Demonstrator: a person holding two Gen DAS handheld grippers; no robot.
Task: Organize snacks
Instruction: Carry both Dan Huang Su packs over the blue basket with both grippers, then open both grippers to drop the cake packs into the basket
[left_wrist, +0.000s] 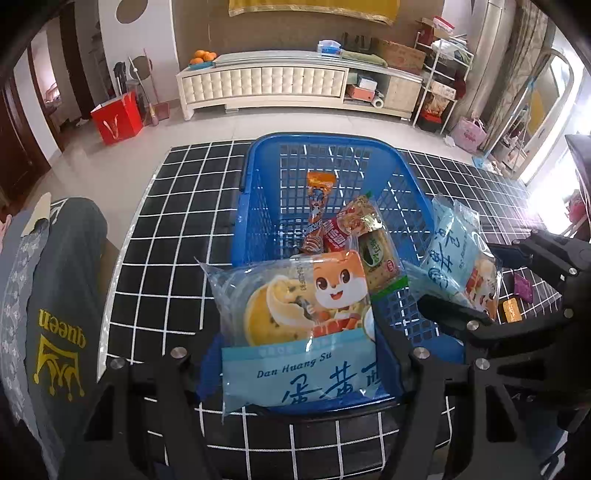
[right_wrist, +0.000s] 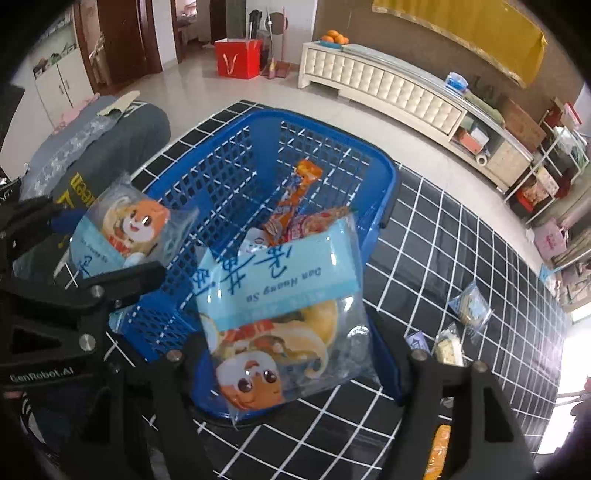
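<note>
Two pairs of tongs each held a blue egg-yolk pastry packet over the blue basket (left_wrist: 258, 173) on the black grid-patterned worktop (left_wrist: 177, 221), poised, it seemed, to drop them among the snacks already inside. The left tongs (left_wrist: 295, 354) gripped one packet (left_wrist: 295, 314) above the near rim, while the right tongs (right_wrist: 295, 354) clasped the other packet (right_wrist: 280, 306) alongside. More small packets (right_wrist: 469, 306) lay on the worktop to the right, apparently awaiting collection.
</note>
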